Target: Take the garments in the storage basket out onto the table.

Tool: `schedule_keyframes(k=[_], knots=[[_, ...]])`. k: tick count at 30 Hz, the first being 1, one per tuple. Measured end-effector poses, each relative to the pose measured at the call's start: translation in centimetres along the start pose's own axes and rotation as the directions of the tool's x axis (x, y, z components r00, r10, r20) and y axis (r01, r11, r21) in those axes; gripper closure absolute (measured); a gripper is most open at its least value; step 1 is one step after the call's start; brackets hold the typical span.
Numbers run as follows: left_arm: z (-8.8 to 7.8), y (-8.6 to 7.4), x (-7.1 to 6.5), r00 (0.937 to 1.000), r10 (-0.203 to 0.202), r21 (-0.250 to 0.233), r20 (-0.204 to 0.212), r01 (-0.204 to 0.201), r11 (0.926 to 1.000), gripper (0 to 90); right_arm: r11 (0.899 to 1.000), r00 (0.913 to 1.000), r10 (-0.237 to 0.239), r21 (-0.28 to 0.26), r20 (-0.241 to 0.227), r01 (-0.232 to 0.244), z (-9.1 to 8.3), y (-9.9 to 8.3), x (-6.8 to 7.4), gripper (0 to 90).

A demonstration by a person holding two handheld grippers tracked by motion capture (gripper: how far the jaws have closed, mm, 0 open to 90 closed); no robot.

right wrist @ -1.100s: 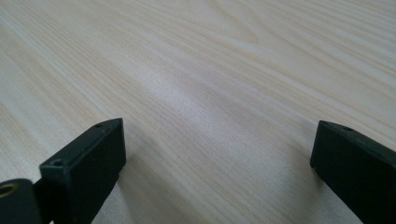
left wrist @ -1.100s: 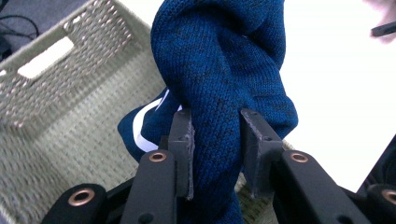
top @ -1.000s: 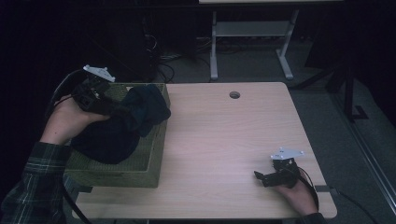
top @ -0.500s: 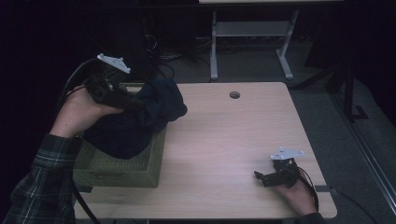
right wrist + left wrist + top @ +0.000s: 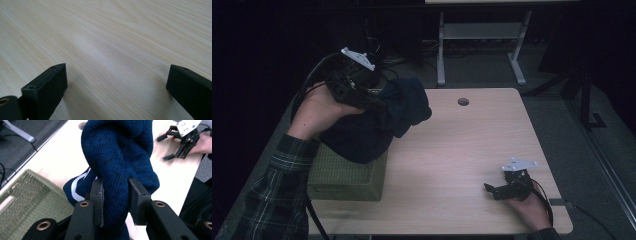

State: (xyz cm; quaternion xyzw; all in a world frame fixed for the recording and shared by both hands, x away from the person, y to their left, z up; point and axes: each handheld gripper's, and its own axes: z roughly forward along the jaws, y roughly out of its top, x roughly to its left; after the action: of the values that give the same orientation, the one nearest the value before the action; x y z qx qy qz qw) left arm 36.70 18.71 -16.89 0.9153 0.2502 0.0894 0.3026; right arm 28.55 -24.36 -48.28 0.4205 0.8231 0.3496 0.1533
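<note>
A dark blue knitted garment (image 5: 382,122) hangs in a thick bunch above an olive woven basket (image 5: 347,175) at the table's left side. My left gripper (image 5: 379,105) is shut on a fold of that garment (image 5: 117,167), lifted over the basket (image 5: 27,202), and both pads press into the knit. A white stripe shows on the cloth lower down. Near the table's front right corner my right gripper (image 5: 490,190) rests low on the wood, open, with bare tabletop (image 5: 112,50) between its jaws. The right gripper (image 5: 175,145) lies beyond the cloth in the left gripper view.
The light wood table (image 5: 472,150) has a round cable hole (image 5: 463,101) near its far edge. A white table frame (image 5: 477,45) stands on the dark floor behind. A person's plaid sleeve (image 5: 277,195) comes in at the lower left.
My left gripper has risen and moved right with the blue garment, pulling more of it up out of the basket. The right gripper has stayed where it was.
</note>
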Motion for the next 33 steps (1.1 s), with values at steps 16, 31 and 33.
schedule_keyframes(k=[16, 31, 33], knots=[[2.4, 4.0, -2.1, 0.9972, 0.051, -0.016, 0.054, -0.050, 0.9986, 68.1, 1.000, 1.0000, 0.000, 0.000, 0.000, 0.000, 0.0, 0.0, 0.0, 2.9], [6.4, 6.3, -3.8, 0.9937, 0.074, -0.002, 0.084, -0.074, 0.9972, 68.0, 1.000, 1.0000, 0.006, 0.002, 0.006, -0.006, 0.0, 0.0, 0.0, 2.9], [7.1, 6.7, -4.1, 0.9934, 0.078, 0.003, 0.084, -0.079, 0.9969, 68.0, 1.000, 1.0000, 0.005, 0.000, 0.007, -0.005, 0.0, 0.0, 0.0, 3.1]])
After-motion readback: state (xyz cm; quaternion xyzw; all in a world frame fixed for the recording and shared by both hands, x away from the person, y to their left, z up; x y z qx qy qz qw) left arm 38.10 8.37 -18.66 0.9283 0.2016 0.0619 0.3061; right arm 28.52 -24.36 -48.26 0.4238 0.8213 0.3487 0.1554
